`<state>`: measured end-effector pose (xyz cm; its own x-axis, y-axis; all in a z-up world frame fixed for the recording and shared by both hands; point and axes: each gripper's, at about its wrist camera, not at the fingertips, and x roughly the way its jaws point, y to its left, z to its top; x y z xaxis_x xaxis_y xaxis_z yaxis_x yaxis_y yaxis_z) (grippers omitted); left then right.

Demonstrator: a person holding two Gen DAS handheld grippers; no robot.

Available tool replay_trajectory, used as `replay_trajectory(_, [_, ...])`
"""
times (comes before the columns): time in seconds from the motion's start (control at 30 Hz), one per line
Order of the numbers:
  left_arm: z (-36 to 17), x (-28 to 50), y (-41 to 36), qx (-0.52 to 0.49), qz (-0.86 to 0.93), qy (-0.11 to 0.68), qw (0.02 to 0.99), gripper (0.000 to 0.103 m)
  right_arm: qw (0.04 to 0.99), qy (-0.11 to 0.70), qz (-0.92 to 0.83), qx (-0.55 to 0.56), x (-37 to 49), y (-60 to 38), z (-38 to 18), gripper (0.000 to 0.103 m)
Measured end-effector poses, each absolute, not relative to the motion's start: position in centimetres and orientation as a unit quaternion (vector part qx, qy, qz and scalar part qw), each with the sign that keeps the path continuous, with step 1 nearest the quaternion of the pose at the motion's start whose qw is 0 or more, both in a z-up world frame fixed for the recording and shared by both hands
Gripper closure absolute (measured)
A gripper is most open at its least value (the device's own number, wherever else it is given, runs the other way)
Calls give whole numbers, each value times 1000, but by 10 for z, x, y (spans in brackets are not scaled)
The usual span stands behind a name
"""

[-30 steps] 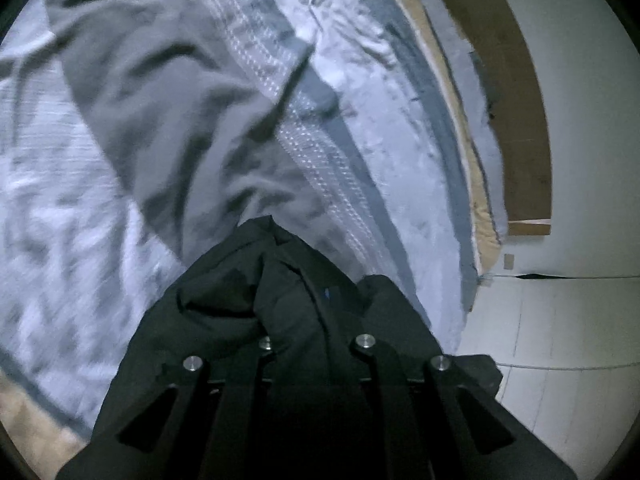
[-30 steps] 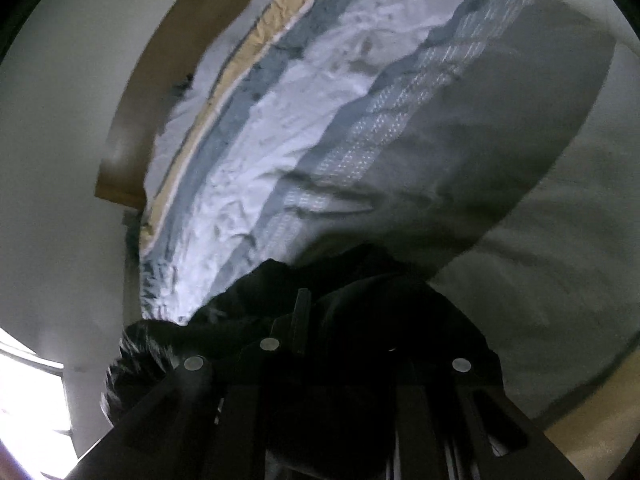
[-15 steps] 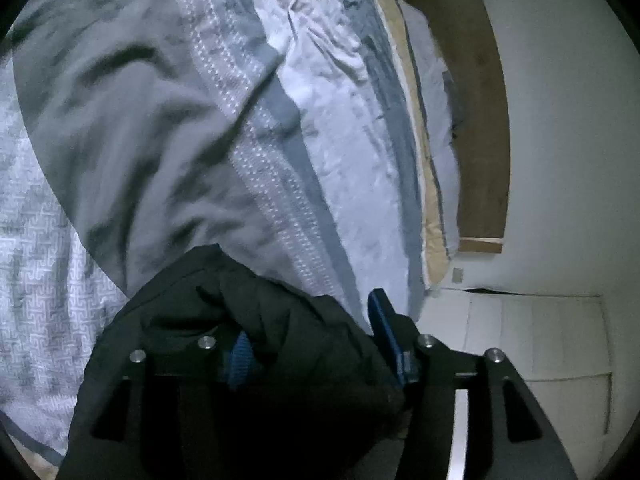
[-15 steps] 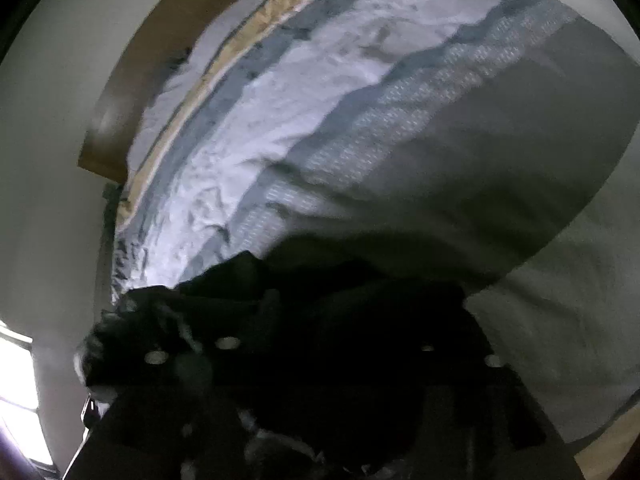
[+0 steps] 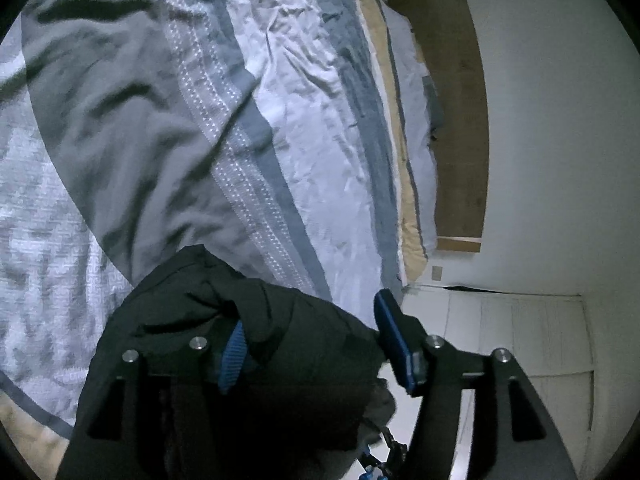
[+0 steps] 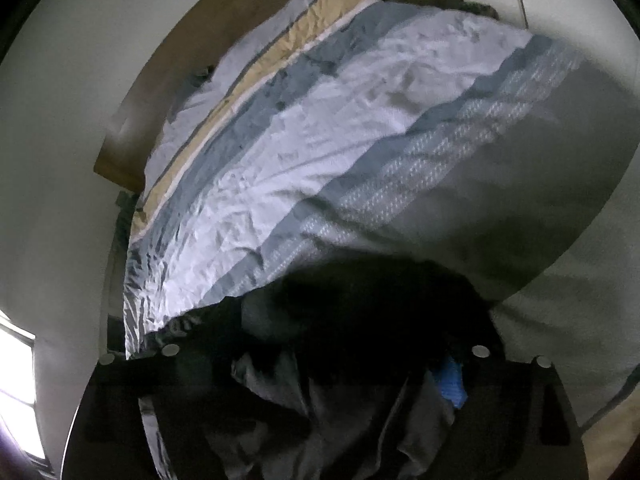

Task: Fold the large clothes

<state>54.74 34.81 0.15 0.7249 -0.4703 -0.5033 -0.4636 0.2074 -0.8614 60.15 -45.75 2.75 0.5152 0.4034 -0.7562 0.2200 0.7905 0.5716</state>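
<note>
Dark, near-black bulky fabric garment point(image 5: 256, 344), the large piece of clothing to be folded, lies bunched at the near edge of a bed, directly in front of both grippers. No brand, label or readable writing shows anywhere on it or around it.

We describe the rest from largest to smallest. Beneath the garment spreads a wrinkled bedcover with wide grey, white, blue-grey and tan stripes point(image 5: 304, 128), one band carrying a pattern of small white dots. Beyond the bed stands a brown wooden headboard point(image 5: 460, 128) against a plain white wall point(image 5: 560, 160). In the right wrist view a bright window point(image 6: 16, 384) glows at the lower left edge.

Our black left gripper point(image 5: 316, 344) has just been opening its jaws, and they now stand apart. The garment's cloth heaps up between them; the blue pad point(image 5: 394, 344) on the right finger is bare and clear of the fabric, while the other blue pad is half buried in a fold.

Our black right gripper point(image 6: 324, 364) has also just been opening, and its jaws are wide apart. Dark cloth and some greyer lining lie loose between them, and only a scrap of one blue pad point(image 6: 450, 384) peeks out.
</note>
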Motion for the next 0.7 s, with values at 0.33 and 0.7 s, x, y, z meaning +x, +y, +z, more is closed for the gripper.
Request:
replay_trajectory(0.33, [42, 521, 357, -572, 9, 369, 733, 43, 837, 467, 79, 273, 588, -446, 71, 15])
replay_trajectory(0.7, [64, 496, 252, -354, 8, 451, 819, 43, 859, 470, 135, 151, 520, -371, 63, 15])
